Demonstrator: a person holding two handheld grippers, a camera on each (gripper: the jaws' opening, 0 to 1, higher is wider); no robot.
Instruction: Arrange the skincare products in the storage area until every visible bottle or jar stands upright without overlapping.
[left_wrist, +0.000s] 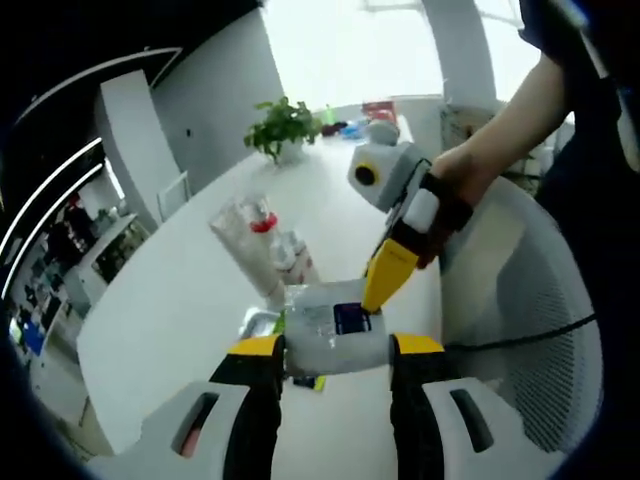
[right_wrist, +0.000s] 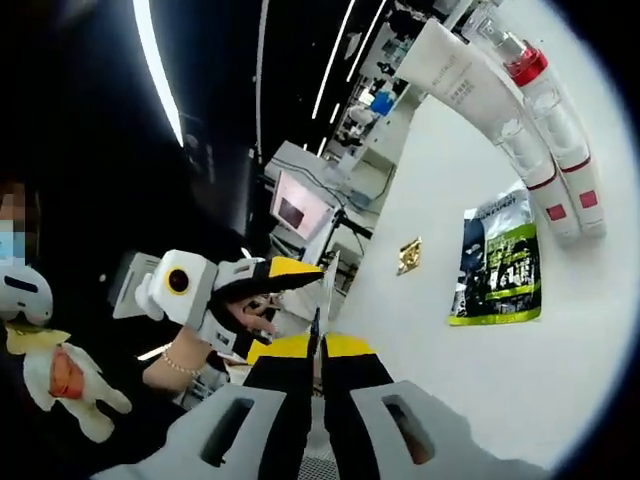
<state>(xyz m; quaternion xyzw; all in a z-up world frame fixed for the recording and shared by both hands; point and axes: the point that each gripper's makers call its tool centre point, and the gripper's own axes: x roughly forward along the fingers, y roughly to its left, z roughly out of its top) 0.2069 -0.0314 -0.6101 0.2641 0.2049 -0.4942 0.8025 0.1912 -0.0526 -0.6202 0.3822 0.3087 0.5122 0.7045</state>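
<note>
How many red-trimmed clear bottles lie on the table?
2, side by side above the green sachet in the right gripper view: first bottle beside the white tube, second bottle toward the edge. More may be hidden.

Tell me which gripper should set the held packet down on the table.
Left, probably. The packet sits squarely between the jaws of the left gripper above the table; the right gripper only pinches its thin edge.

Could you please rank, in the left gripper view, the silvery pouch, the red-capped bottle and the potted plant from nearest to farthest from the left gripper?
1. Silvery pouch, between the left gripper fingers.
2. Red-capped bottle, mid-table, left of centre.
3. Potted plant, at the table's far end.
</note>
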